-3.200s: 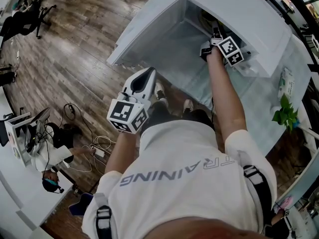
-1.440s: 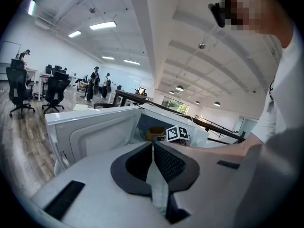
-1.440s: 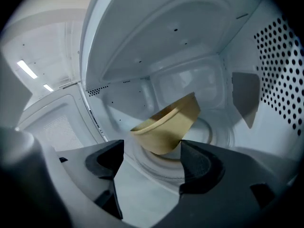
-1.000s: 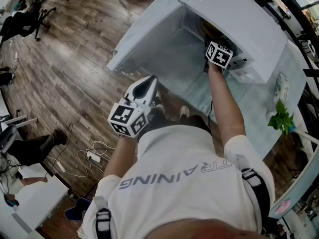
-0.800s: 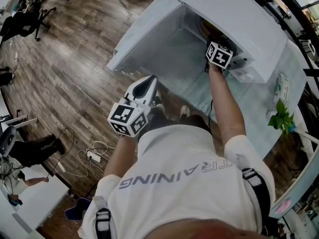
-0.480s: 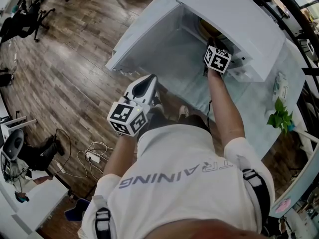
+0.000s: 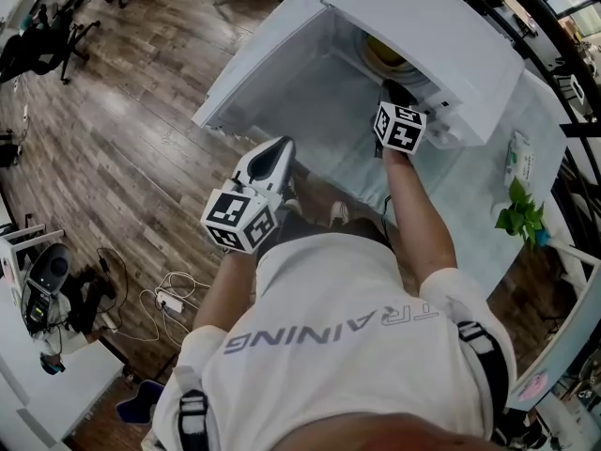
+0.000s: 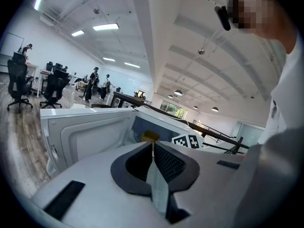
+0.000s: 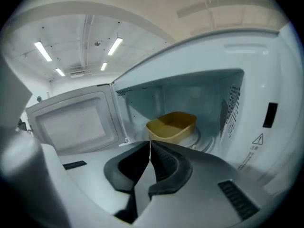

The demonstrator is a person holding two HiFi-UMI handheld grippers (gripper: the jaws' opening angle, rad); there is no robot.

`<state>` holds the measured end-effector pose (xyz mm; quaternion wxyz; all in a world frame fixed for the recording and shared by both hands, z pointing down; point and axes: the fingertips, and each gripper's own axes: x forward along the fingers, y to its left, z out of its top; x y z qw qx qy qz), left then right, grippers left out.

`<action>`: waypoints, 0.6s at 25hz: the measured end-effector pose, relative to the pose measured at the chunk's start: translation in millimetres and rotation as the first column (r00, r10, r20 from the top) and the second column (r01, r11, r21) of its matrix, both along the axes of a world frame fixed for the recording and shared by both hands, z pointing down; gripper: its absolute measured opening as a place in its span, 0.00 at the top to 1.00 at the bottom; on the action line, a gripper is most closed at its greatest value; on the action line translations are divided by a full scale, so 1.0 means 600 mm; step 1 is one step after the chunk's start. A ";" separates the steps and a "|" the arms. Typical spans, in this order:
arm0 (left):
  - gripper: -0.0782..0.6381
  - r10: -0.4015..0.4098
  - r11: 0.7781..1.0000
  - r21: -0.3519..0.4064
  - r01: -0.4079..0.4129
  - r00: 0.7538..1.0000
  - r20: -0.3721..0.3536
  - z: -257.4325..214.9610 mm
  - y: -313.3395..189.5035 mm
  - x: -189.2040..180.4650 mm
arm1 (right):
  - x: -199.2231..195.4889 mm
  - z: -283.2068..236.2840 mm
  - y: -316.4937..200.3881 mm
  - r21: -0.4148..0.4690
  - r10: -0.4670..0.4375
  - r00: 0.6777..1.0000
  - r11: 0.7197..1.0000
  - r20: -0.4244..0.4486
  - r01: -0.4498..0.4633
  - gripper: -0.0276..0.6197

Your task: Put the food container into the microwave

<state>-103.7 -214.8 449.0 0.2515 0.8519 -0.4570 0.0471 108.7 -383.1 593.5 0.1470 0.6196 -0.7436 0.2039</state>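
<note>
A yellow food container (image 9: 172, 126) sits on the turntable inside the white microwave (image 7: 441, 36); in the head view its rim (image 7: 385, 54) shows under the microwave's top. The microwave door (image 9: 71, 122) stands swung open to the left. My right gripper (image 9: 150, 144) is shut and empty, just outside the opening, a short way in front of the container; from above it shows as a marker cube (image 7: 398, 126). My left gripper (image 7: 275, 155) hangs low beside the person's body, shut on nothing, pointing toward the open door (image 8: 85, 134).
The microwave stands on a pale table (image 7: 451, 205) with a small green plant (image 7: 521, 219) and a packet (image 7: 516, 153) at the right. Cables (image 7: 169, 299) lie on the wooden floor to the left. Office chairs (image 7: 42, 40) stand far left.
The right gripper has drawn back out of the microwave toward the person, leaving the yellow container inside. The left gripper has barely moved.
</note>
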 end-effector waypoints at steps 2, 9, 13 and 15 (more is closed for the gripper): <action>0.83 -0.003 1.000 0.008 0.003 1.000 0.000 -0.005 0.004 0.006 | -0.010 -0.020 0.018 0.018 -0.030 0.999 0.999 0.012 0.030 0.92; 0.83 -0.014 0.998 0.066 0.013 1.000 0.003 -0.031 0.014 0.028 | -0.024 -0.099 0.080 0.089 -0.125 0.992 0.988 0.012 0.123 0.92; 0.83 -0.036 0.994 0.108 0.034 0.999 0.019 -0.048 0.021 0.033 | -0.021 -0.142 0.124 0.132 -0.173 0.985 0.976 0.003 0.171 0.92; 0.83 -0.048 0.991 0.130 0.044 0.998 0.027 -0.057 0.023 0.037 | -0.019 -0.165 0.148 0.156 -0.198 0.980 0.968 0.004 0.195 0.92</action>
